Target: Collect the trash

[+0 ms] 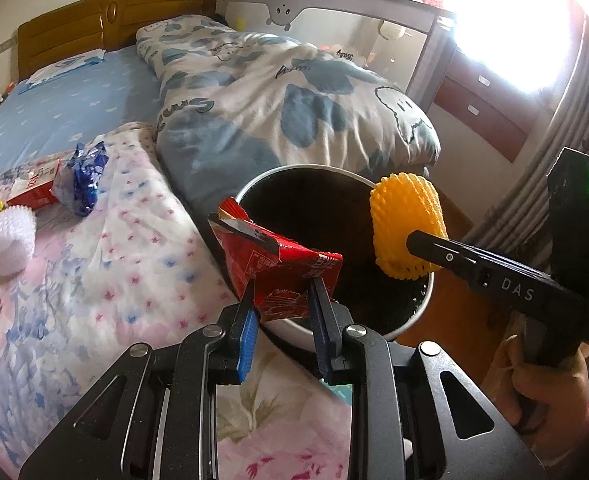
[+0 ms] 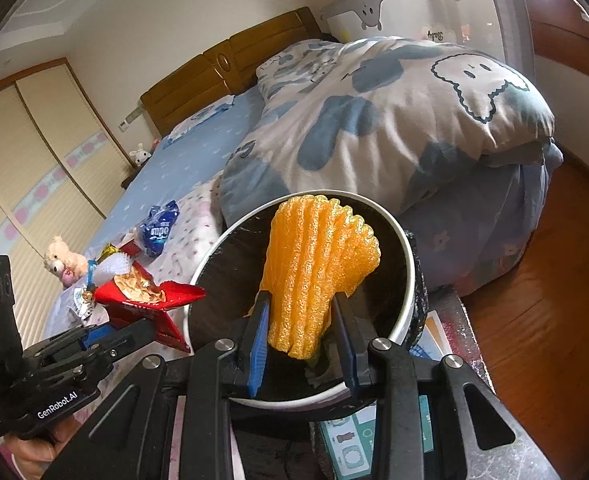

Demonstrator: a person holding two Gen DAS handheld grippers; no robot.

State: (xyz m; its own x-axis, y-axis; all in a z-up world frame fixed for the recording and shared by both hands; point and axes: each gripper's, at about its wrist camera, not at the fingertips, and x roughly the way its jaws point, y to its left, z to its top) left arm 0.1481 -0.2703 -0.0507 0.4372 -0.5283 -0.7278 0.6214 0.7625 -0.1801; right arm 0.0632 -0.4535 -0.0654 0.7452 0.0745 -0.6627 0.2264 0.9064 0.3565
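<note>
Bedside bin (image 1: 422,312) rim, left claw (image 1: 282,312) pinching red wrapper (image 1: 278,268), right claw (image 2: 302,332) gripping yellow foam net (image 2: 318,264)

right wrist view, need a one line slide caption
Right gripper holds yellow foam fruit net over the trash bin; left gripper brings a red wrapper.

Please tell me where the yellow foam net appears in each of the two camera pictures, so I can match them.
Left wrist view: the yellow foam net is right of centre, held by the right gripper above the far-right rim of the trash bin.
Right wrist view: the yellow foam net is in the centre, between the fingers, over the bin.
Shared landmark: the red snack bag.
</note>
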